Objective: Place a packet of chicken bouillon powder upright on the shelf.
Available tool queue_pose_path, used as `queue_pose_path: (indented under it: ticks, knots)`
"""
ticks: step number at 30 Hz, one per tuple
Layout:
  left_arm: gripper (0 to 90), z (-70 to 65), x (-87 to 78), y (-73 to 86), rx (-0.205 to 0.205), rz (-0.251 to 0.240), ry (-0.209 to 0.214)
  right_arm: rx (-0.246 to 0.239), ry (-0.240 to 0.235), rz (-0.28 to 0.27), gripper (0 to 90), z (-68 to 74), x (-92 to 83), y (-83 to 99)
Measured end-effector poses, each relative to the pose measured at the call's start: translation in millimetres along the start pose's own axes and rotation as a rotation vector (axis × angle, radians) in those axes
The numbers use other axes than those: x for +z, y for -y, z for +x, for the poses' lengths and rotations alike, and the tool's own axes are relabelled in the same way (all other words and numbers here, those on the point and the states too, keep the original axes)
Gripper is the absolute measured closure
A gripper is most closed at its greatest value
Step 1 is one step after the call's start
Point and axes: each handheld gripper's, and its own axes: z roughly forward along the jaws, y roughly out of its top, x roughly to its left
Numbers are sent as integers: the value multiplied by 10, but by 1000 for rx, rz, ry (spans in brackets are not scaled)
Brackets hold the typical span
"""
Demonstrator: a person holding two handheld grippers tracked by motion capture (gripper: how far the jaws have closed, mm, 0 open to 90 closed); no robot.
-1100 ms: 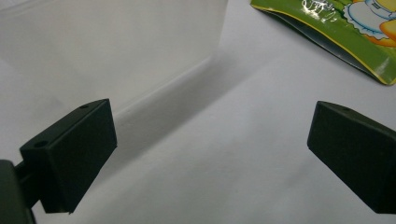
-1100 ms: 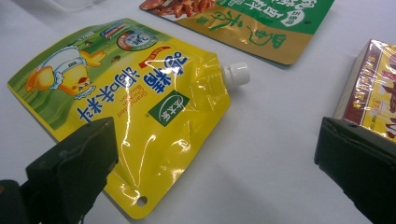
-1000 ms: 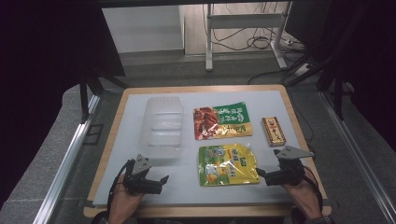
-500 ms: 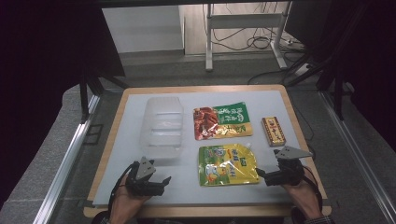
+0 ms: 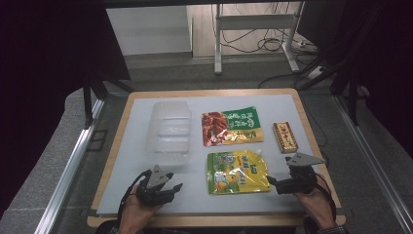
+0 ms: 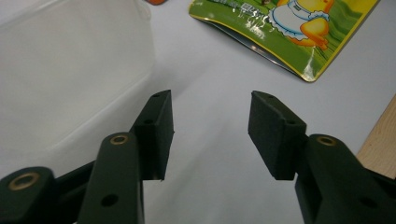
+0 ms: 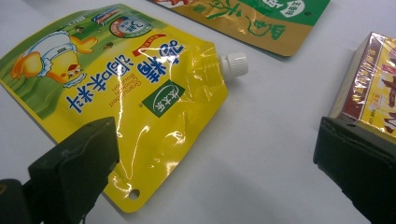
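Landmark: yellow spouted pouch (image 5: 237, 171), lying flat on the white table (image 5: 195, 204), near its front edge.

Left tongs (image 5: 171, 187): held low over the table, well to the left of the yellow pouch, pointing toward it. Jaws have just been closing and now stand partly apart; the left gripper view shows bare table between the pads (image 6: 158, 125), nothing gripped. Left hand (image 5: 134, 214) comes in from the front edge.

Clear plastic container (image 5: 168, 132): up and to the left of the yellow pouch, empty as far as I can tell, its near wall just ahead of the left tongs and not touching them.

Red-and-green pouch (image 5: 232, 127): lies flat directly behind the yellow pouch, close to it but apart.

Yellow pouch detail, right gripper view: its white screw cap (image 7: 235, 63) points toward the red-and-green pouch.

Small wrapped box (image 5: 285, 136): behind and to the right of the yellow pouch, flat on the table.

Right tongs (image 5: 272, 184): just beside the yellow pouch's right front corner, jaws spread wide and released. In the right gripper view one pad sits over the pouch's corner, the other before the box; nothing clamped.
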Motion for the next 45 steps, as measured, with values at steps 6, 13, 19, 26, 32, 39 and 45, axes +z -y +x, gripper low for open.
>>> queue_pose_path:
  ticks: [6, 13, 19, 26, 32, 39, 45]
  knots:
    - [593, -36, 33, -57, 17, -1, 35, -2, -1, 10, 3, 1, 12, 4]
    - [700, -92, 85, -127, 29, -11, 59, -6, -4, 18, 3, 1, 23, 7]
    - [806, -104, 173, -197, 35, -19, 124, -4, -5, 26, 4, 0, 34, 10]
    - [883, -129, 269, -273, 48, -35, 145, -6, -5, 37, 4, -2, 48, 14]
    - [894, -206, 346, -351, 85, -37, 134, -4, -7, 37, 4, -5, 46, 13]
    - [894, -262, 469, -430, 107, -27, 149, -1, -11, 41, 5, -10, 51, 17]
    - [894, -304, 611, -522, 120, -21, 150, -3, -13, 46, 7, -9, 55, 20]
